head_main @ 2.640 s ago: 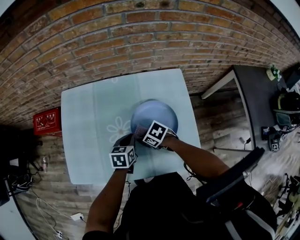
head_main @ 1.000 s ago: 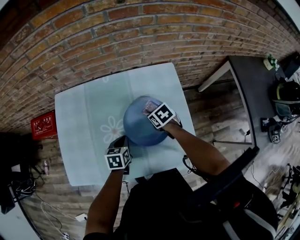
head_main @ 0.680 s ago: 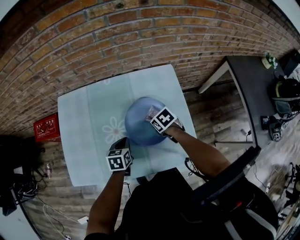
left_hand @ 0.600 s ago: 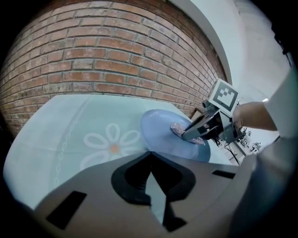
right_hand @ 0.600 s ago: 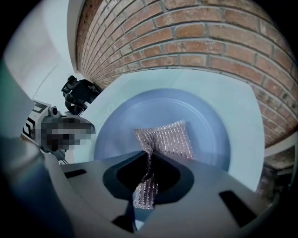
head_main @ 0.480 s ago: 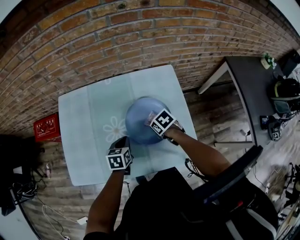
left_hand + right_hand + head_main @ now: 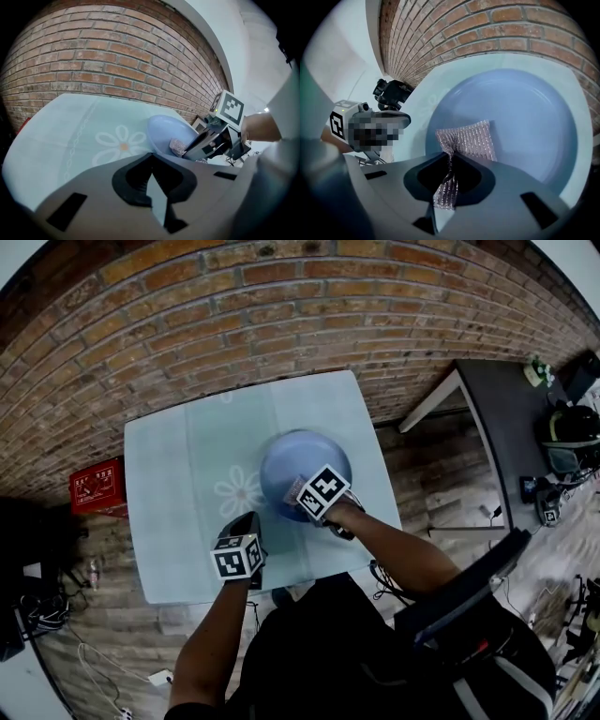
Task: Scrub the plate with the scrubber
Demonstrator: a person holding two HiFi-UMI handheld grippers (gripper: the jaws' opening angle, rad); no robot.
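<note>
Right hand-held gripper (image 7: 302, 495): jaws pinched on the scrubber (image 7: 468, 140), a silvery-pink mesh pad. One fold runs back between the jaws; the rest fans out flat on the blue plate (image 7: 525, 117). Contact is on the plate's inner surface at the side nearest the person.

Left hand-held gripper (image 7: 152, 177): jaws pressed together, nothing between them. It sits to the left of the right one and nearer the person, over the bench (image 7: 169, 474), clear of the plate rim.

Plate sits on the bench just ahead of the right hand-held gripper. A daisy print (image 7: 239, 493) on the pale bench cover lies beside the plate, ahead of the left hand-held gripper. Nothing stands between either hand-held gripper and the plate.

Farther out: brick wall (image 7: 234, 315) beyond the bench; red crate (image 7: 97, 487) on the floor far to the left; dark desk (image 7: 511, 418) far to the right.

Change vs. 1.0 s ago: the scrubber was then on the far-right part of the plate and has since been drawn across to the near side. Left hand-held gripper unchanged, at the same spot. At 2.6 s ago it was close against the right one by the plate; now they are apart.
</note>
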